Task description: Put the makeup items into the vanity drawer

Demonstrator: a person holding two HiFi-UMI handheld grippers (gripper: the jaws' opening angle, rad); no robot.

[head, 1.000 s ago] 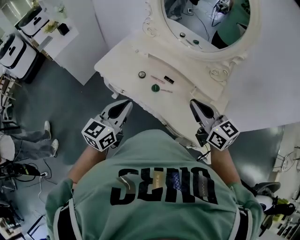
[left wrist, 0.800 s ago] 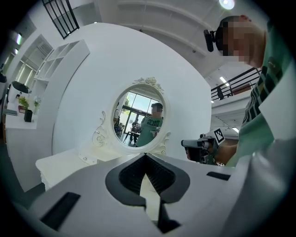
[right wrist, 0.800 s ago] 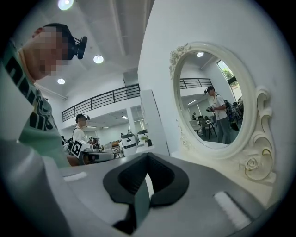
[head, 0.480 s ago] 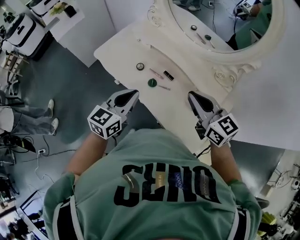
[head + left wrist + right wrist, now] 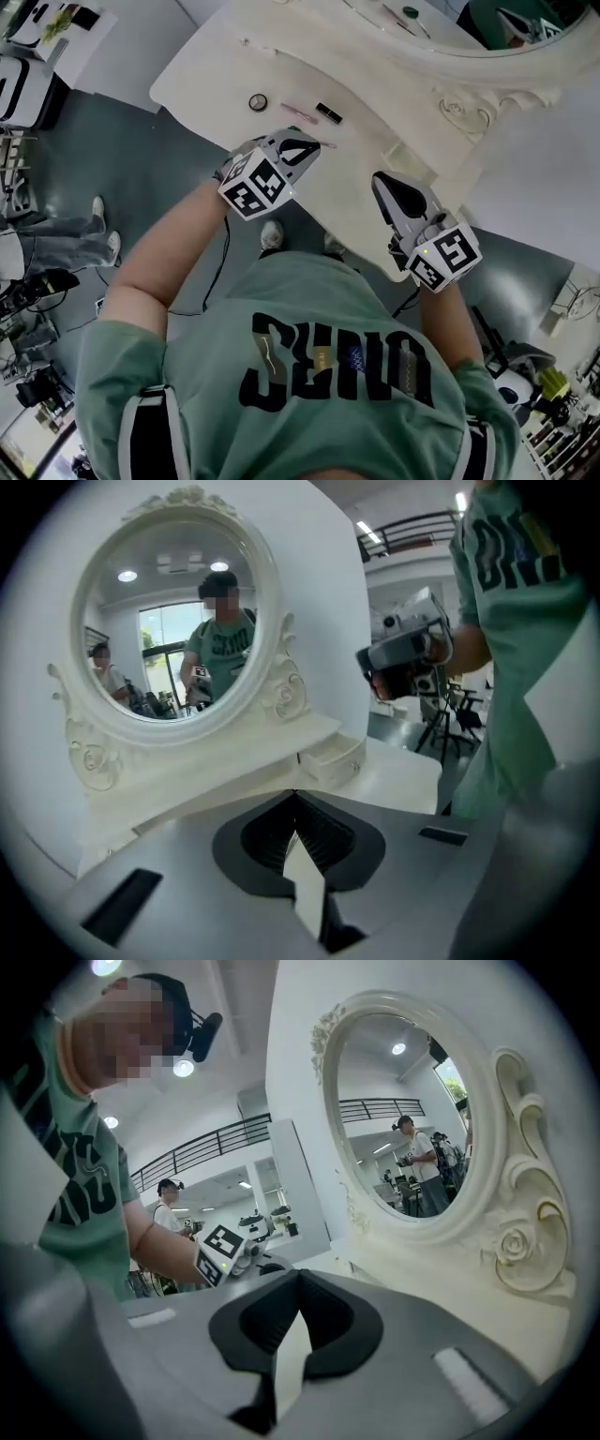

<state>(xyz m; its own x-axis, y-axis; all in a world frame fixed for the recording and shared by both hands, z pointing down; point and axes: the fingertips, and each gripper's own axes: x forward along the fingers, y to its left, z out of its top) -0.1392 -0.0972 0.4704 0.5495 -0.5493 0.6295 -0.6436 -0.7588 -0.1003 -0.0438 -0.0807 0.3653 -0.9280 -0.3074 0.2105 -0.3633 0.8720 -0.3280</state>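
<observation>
On the white vanity top (image 5: 202,70) lie a small round compact (image 5: 258,102), a thin pink pencil (image 5: 300,112) and a short black tube (image 5: 328,113). My left gripper (image 5: 314,145) hangs over the table's near edge just in front of them, jaws shut and empty; it covers whatever lies beneath it. My right gripper (image 5: 382,180) hovers off the table's right front edge, also shut with nothing held. A small drawer (image 5: 328,757) sits closed under the mirror shelf, ahead of the left gripper (image 5: 295,794). The right gripper view shows its shut jaws (image 5: 298,1274) beside the mirror frame.
An oval mirror (image 5: 173,630) in a carved white frame rises behind the vanity. A white wall panel (image 5: 544,178) stands to the right. On the grey floor at left are another person's legs (image 5: 56,248), cables and white cases (image 5: 19,89).
My left gripper has moved forward and right, from beside the table to over its near edge by the items. The right gripper stays about where it was.
</observation>
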